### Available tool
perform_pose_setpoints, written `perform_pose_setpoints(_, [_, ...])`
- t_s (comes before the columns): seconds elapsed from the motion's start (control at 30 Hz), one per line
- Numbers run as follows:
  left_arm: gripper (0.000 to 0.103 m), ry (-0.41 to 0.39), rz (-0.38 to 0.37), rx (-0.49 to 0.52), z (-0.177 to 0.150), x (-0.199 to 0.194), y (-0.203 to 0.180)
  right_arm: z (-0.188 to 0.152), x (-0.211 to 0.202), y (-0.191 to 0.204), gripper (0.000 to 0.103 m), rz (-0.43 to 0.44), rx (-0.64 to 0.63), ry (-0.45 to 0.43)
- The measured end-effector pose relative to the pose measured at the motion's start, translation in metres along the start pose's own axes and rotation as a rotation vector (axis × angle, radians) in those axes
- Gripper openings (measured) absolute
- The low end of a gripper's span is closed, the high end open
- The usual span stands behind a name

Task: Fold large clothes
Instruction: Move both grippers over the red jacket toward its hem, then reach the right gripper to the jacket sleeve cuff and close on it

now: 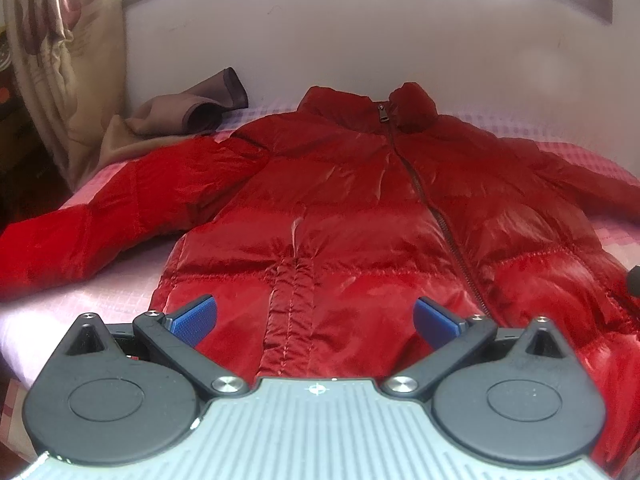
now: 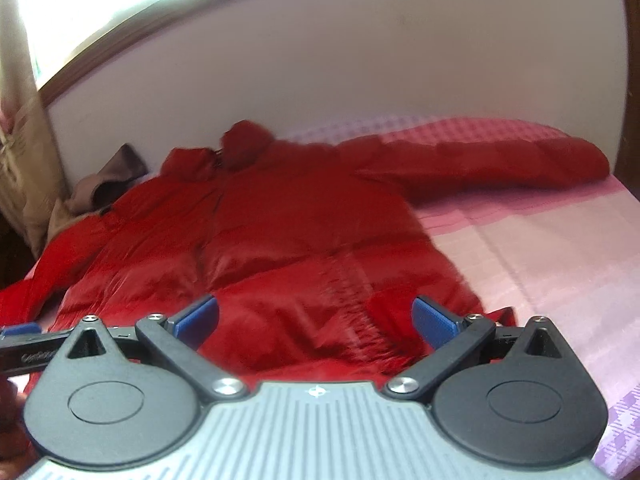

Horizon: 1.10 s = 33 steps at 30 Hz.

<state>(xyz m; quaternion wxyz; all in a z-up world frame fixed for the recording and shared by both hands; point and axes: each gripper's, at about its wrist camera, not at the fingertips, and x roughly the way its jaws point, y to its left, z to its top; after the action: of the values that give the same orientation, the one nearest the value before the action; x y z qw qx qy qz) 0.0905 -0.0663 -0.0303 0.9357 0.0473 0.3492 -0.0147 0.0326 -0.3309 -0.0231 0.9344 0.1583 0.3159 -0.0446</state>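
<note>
Both claws, my left gripper (image 1: 316, 314) and right gripper (image 2: 316, 316), are hovering wide apart and empty over the hem of the red jacket (image 1: 360, 208), lying flat on the bed (image 2: 540, 248). Slick padding is risking slipping from a shallow pinch.

Almost no readable text appears in either view. In the right wrist view, a black bar (image 2: 28, 354) at the left edge carries pale lettering, partly cut off and too blurred to make out. A small crosshair mark (image 1: 317, 389) sits on the grey ribbed housing in the left wrist view, and the same mark (image 2: 317, 391) in the right.
</note>
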Motion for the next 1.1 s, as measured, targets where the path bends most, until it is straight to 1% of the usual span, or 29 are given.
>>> perform_pose_setpoints(0.33, [0.103,0.003,0.005,-0.011,0.01,0.007,-0.008,0.015,0.012,-0.048,0.103,-0.056,0.087,-0.012])
perform_pose_setpoints(0.6, [0.103,0.009,0.011,-0.009,0.012,0.011,-0.015,0.026,0.027,-0.075,0.103,-0.113,0.086,-0.006])
perform_pose_setpoints(0.87, [0.103,0.006,0.01,-0.017,0.008,0.011,-0.017,0.036,0.041,-0.104,0.103,-0.147,0.096,0.002])
perform_pose_setpoints(1.0, [0.103,0.001,-0.015,-0.036,0.009,0.01,-0.016,0.041,0.051,-0.13,0.103,-0.146,0.125,-0.007])
perform_pose_setpoints(1.1, [0.103,-0.019,-0.025,-0.042,0.009,0.006,-0.017,0.046,0.054,-0.166,0.103,-0.121,0.206,-0.064])
